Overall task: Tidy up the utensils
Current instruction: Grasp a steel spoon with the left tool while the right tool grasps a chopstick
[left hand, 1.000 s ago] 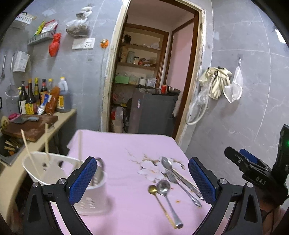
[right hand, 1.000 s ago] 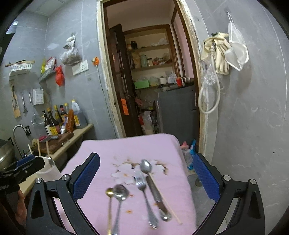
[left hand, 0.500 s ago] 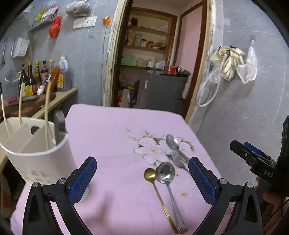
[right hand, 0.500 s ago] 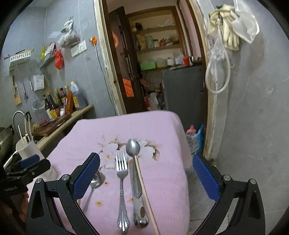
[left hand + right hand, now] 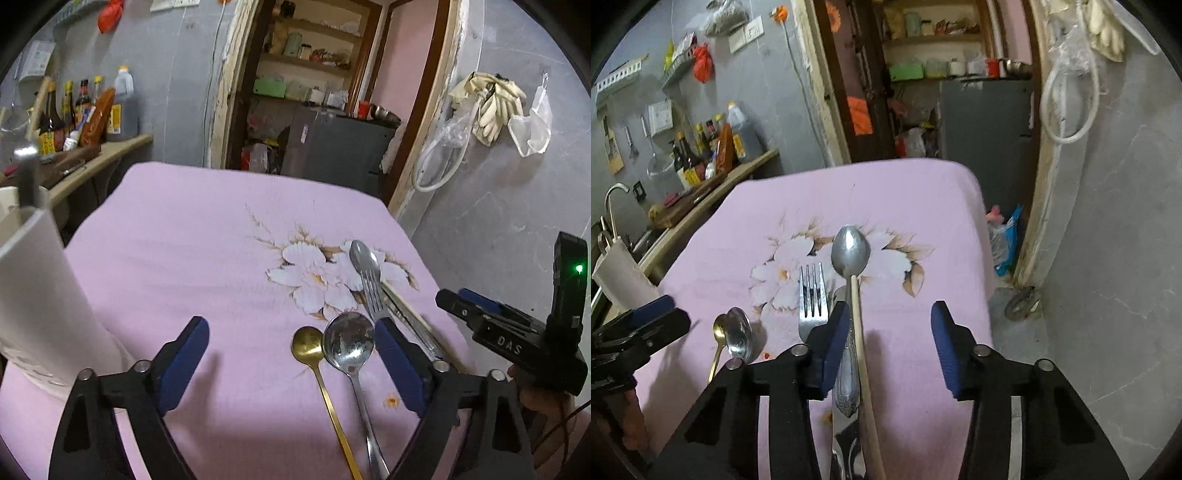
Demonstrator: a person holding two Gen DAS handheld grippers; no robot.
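Observation:
On the pink tablecloth (image 5: pixel 177 240) lie a gold spoon (image 5: pixel 308 345), a large steel spoon (image 5: pixel 349 341), a fork (image 5: pixel 371 288), a second steel spoon (image 5: pixel 849 251) and a wooden chopstick (image 5: pixel 858 332). A white utensil holder (image 5: pixel 33 288) stands at the left. My left gripper (image 5: pixel 291 360) is open and low over the cloth, the gold and large spoons between its fingers. My right gripper (image 5: pixel 888 345) is open and low, the chopstick and steel spoon handle just inside its left finger (image 5: pixel 833 341). The fork (image 5: pixel 812 295) lies left of it.
A counter with bottles (image 5: pixel 85 110) and a cutting board runs along the left wall. An open doorway with shelves and a grey cabinet (image 5: pixel 332 147) lies beyond the table. The right gripper's body (image 5: pixel 517 339) shows at the table's right edge. A tiled wall stands to the right.
Both grippers have come down and forward toward the utensils. The holder has slid to the left edge of the left wrist view. The right gripper now straddles the chopstick.

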